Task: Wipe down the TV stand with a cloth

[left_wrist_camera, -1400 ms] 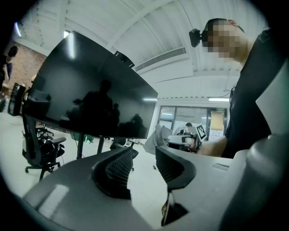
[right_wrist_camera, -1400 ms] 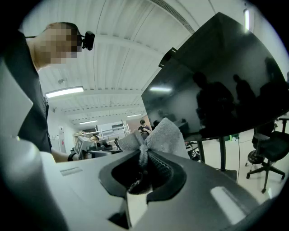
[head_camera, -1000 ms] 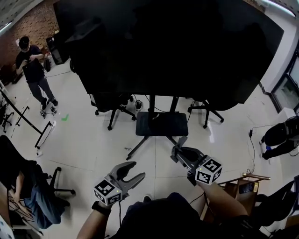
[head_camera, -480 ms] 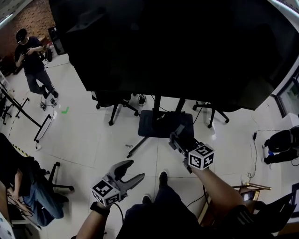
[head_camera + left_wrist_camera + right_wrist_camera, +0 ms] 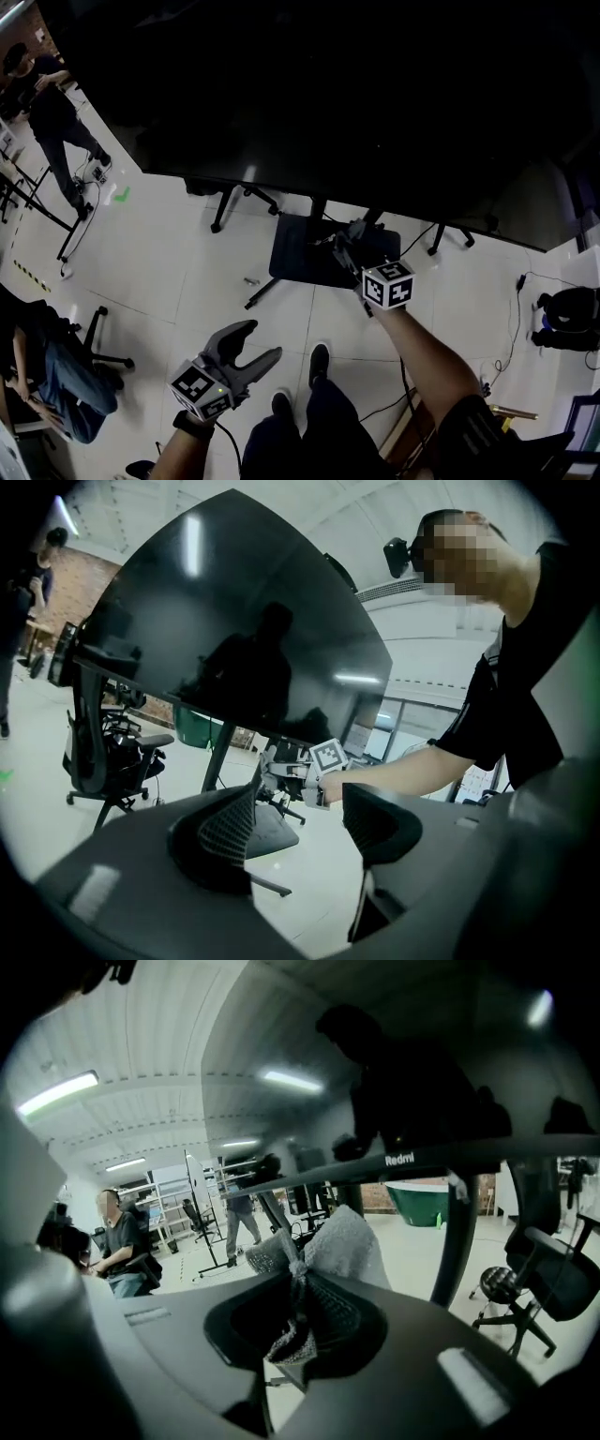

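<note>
**Gripping the cloth over the stand's base**

Clenched on a grey cloth (image 5: 342, 1241), the right gripper (image 5: 345, 239) holds it pinched between its fingers (image 5: 330, 1314). A bunched fold of the cloth fans out ahead of the fingertips and a frayed corner hangs back between them. In the head view these fingers reach over the dark base plate (image 5: 300, 255) of the TV stand (image 5: 317, 208), and whether the cloth touches the plate cannot be told. The large black TV screen (image 5: 328, 94) hangs above and beyond the fingertips. In the right gripper view its lower edge crosses just past the cloth, and one stand post drops to the right of the fingers.

The left gripper (image 5: 255, 343) is held low and well back from the stand over the white floor (image 5: 187, 272). Its fingers (image 5: 230, 822) are spread apart, with nothing between them. Through their gap the left gripper view shows the right gripper and the base plate far ahead.
</note>
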`<state>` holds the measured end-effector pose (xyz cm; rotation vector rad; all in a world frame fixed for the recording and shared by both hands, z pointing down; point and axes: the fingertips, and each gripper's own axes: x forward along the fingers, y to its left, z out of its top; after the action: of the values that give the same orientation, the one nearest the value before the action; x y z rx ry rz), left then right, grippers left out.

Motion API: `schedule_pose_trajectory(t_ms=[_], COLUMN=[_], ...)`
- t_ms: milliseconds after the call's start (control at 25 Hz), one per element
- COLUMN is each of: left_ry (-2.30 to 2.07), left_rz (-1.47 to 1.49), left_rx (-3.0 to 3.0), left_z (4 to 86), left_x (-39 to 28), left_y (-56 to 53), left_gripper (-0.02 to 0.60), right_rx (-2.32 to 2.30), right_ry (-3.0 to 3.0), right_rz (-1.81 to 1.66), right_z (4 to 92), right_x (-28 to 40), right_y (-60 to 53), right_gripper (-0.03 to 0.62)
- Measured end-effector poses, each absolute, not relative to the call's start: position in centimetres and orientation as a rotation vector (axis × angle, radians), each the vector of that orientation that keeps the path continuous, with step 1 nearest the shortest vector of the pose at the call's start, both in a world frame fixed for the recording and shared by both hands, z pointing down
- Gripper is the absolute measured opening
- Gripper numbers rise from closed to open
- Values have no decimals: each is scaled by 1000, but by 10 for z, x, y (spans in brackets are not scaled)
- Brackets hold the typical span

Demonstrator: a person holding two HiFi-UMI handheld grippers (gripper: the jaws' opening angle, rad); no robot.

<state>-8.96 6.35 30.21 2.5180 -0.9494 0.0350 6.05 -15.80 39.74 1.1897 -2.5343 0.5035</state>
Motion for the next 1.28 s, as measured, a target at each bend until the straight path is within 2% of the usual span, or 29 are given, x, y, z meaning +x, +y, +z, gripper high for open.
schedule_pose_trajectory(t_ms=[360,600,840,1280], left_ry=[-982,-1008,-988,-938], left_rz=[4,7,-9,27], left_rx=[2483,2470,2465,2432], left_z=[359,381,394,441], left_x=[-89,-96,-90,-70], left_y=[-4,-28,-40,-43], left_gripper=[318,314,313,310], right_rx=[1248,1294,1331,1097], right_ry=[-2483,-2487,-2492,-2439], right_rz=[344,264,211,165], right_z=[459,466,464,535], right_x=[40,33,29,29], right_y=[-290,-343,-360,-366], right_gripper=[40,40,41,43])
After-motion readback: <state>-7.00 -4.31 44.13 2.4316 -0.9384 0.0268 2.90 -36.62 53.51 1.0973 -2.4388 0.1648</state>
